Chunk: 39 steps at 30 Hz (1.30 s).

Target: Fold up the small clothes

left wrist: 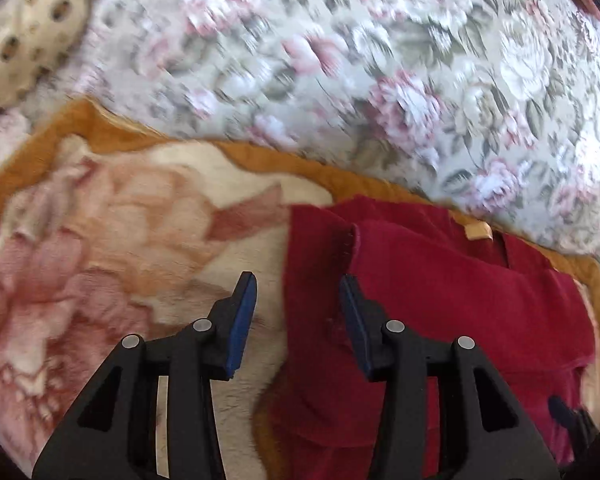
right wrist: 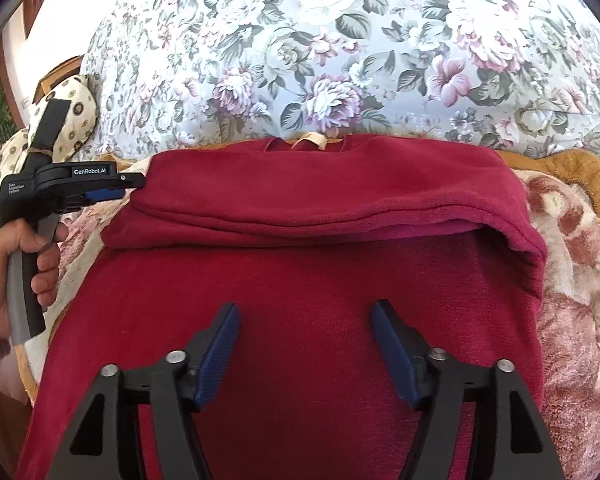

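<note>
A dark red fleece top (right wrist: 300,280) lies flat on a plush blanket, with its cream neck label (right wrist: 310,140) at the far side. One layer is folded across its upper part. My right gripper (right wrist: 305,306) hovers open above the middle of the top, with nothing between its pads. In the left wrist view my left gripper (left wrist: 297,280) stands open over the left edge of the top (left wrist: 420,300). Its right finger is above the red cloth and its left finger above the blanket. The right wrist view shows a hand holding the left gripper (right wrist: 128,186) at the fold's left end.
The plush blanket (left wrist: 100,240) has pink flowers and an orange border. Behind it spreads a floral quilt (right wrist: 300,40). A cream spotted pillow (left wrist: 32,32) sits at the far left, with wooden furniture (right wrist: 56,76) beyond it.
</note>
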{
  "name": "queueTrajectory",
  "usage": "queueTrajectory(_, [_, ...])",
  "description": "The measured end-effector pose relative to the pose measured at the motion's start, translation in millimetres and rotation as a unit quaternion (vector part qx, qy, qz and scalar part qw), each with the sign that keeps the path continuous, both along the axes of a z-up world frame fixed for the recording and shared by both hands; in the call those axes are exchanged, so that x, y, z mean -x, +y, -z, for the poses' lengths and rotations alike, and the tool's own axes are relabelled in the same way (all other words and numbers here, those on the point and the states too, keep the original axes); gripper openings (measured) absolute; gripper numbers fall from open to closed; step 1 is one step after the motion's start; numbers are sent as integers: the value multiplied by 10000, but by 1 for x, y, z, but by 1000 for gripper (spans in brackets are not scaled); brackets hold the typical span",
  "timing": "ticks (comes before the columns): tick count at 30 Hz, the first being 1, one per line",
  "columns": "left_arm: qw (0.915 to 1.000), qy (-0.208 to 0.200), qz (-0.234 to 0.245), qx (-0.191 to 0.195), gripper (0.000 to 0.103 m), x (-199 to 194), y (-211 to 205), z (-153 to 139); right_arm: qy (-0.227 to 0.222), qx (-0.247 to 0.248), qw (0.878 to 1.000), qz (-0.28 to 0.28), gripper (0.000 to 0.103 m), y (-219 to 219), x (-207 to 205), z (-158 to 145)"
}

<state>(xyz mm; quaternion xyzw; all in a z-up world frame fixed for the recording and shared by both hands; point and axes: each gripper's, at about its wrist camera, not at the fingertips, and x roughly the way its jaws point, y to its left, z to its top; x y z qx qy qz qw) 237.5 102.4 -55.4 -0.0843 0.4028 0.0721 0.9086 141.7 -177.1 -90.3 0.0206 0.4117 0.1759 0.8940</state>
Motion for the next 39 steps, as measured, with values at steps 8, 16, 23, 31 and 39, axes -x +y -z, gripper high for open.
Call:
queueTrajectory(8, [9970,-157,725,206,46,-13,-43,6,-360,-122,9991,-207,54,-47,16,-54])
queueTrajectory(16, [9971,68,748,85,47,-4,-51,29,-165,108,9996,-182,17,-102,-52,-61])
queueTrajectory(23, [9957,-64,806,461,47,16,-40,28,167,684,9964,-473,16,-104,-62,-7])
queueTrajectory(31, [9935,-181,422,1043,48,4,-16,4,171,768,9947,-666,18,-107,-68,-36])
queueTrajectory(39, [9964,536,609,228,50,-64,-36,31,459,771,9958,199,24,-105,-142,-24])
